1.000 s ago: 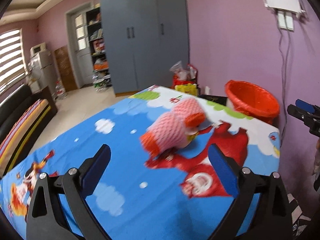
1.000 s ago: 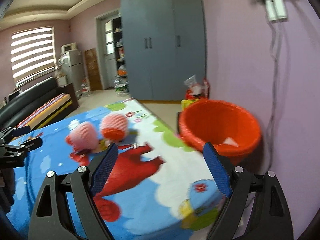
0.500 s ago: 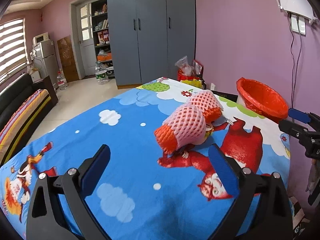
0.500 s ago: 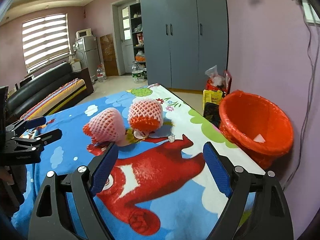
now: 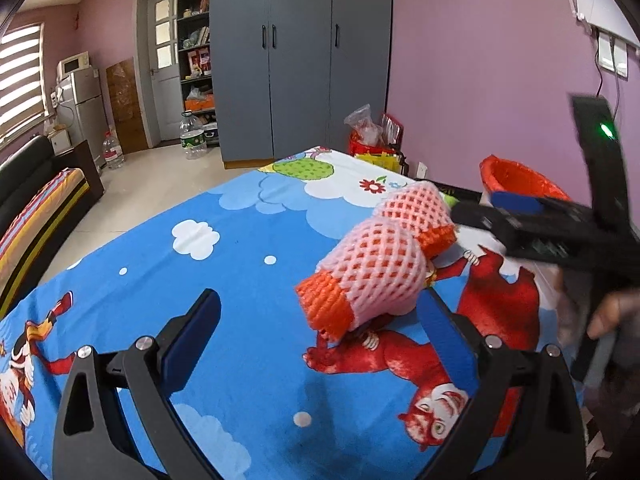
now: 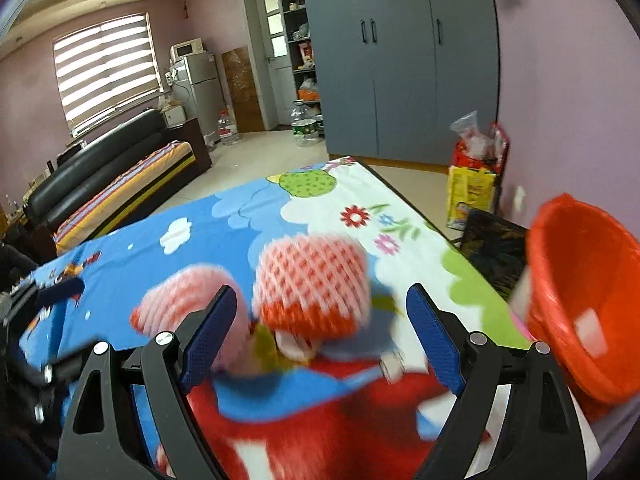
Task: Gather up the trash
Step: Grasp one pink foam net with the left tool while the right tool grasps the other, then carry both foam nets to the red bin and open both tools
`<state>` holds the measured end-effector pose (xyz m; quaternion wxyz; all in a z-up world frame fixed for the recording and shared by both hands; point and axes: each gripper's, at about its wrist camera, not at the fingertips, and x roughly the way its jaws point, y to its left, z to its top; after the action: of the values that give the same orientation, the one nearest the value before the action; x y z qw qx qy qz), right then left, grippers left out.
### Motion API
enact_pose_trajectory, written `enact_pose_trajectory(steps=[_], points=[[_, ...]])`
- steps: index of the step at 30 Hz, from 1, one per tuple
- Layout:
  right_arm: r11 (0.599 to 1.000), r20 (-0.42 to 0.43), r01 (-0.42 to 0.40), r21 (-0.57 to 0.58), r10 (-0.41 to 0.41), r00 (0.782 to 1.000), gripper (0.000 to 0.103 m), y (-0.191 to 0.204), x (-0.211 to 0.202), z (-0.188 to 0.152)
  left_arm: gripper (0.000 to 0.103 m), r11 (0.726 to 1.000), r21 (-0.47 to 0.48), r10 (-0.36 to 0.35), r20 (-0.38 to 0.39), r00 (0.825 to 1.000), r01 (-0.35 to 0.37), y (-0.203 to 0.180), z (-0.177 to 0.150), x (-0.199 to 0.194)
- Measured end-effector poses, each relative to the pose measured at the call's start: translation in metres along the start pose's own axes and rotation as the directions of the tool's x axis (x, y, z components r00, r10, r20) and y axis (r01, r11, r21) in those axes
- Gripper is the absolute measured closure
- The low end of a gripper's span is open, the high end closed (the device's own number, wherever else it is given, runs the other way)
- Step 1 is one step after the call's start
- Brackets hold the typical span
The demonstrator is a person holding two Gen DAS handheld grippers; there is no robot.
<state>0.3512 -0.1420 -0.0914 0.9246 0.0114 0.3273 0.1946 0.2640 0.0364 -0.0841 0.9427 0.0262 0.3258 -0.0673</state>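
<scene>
Because nothing lay between them yet, the right gripper [image 6: 320, 336] had its blue fingers [image 6: 208, 330] spread wide, lined up on the farther foam net [image 6: 312, 284] as if to straddle it. The left gripper [image 5: 320, 344] was just as open and empty, with the nearer foam net [image 5: 368, 276] lying on its side ahead of its right finger. Both nets rested touching on the cartoon tablecloth [image 5: 224, 248]. The red bin [image 6: 588, 300] stood just off the table's edge, seemingly so trash could be dropped in.
</scene>
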Motion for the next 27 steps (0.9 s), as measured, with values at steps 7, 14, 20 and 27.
enact_pose_trajectory(steps=[7, 14, 20, 27], points=[[0.997, -0.091, -0.044, 0.06, 0.05, 0.995, 0.022, -0.009, 0.047, 0.007, 0.008, 1.0, 0.018, -0.004, -0.017, 1.0, 0.004, -0.006, 0.007, 0.017], [0.995, -0.031, -0.064, 0.077, 0.067, 0.997, 0.069, -0.026, 0.014, -0.007, 0.008, 0.999, 0.042, -0.019, -0.042, 0.999, 0.021, -0.022, 0.017, 0.044], [0.998, 0.012, -0.018, 0.068, 0.017, 1.0, 0.069, -0.039, -0.027, -0.018, 0.036, 0.992, 0.059, -0.103, -0.082, 0.991, 0.108, -0.04, 0.019, 0.069], [0.993, -0.002, 0.008, 0.121, -0.008, 1.0, 0.069, -0.047, -0.059, -0.047, 0.084, 0.982, 0.119, -0.144, -0.051, 0.988, 0.149, -0.062, 0.009, 0.053]])
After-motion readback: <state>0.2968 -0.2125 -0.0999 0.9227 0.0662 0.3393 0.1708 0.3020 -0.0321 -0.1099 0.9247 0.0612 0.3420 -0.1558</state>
